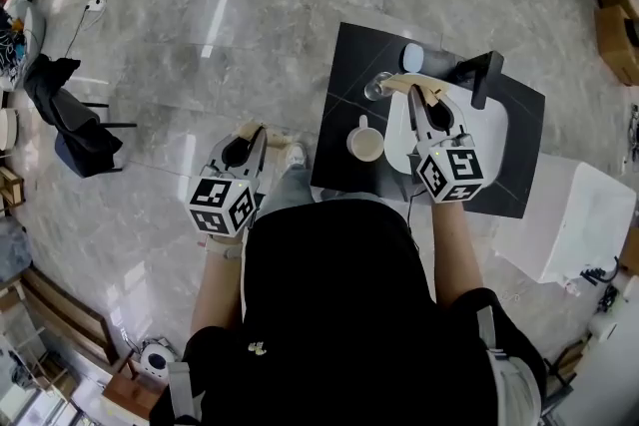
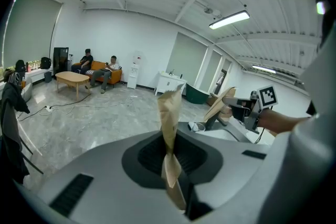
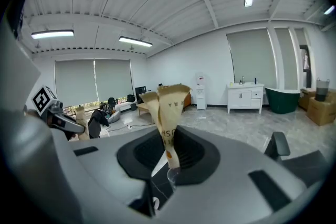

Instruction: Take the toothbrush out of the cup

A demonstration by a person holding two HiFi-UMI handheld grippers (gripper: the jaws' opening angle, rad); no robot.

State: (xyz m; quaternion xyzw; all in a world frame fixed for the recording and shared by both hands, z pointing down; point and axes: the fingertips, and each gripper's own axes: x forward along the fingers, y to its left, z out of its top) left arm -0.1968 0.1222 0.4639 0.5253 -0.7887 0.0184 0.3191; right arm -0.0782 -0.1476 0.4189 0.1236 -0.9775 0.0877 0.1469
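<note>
Toothbrush cannot be made out in any view; a white mug (image 1: 365, 144) and a clear cup (image 1: 376, 89) stand on the black worktop (image 1: 344, 65) left of the sink (image 1: 496, 133). Right gripper (image 1: 409, 86) hangs over the sink, fingers together, nothing between them. Left gripper (image 1: 260, 133) is out over the floor (image 1: 200, 35), fingers together, likewise empty.

A: Floor (image 1: 200, 25)?
B: Grey stone-look tile, glossy, streaked with reflections.
A: Worktop (image 1: 344, 65)?
B: Black, pale-veined, smooth with a sheen. Basin (image 1: 499, 130) glossy white; cup (image 1: 365, 145) pale, smooth.
A: Left gripper (image 2: 170, 97), right gripper (image 3: 168, 94)?
B: Matt grey plastic shells; jaws wrapped in creased tan, papery tape.
</note>
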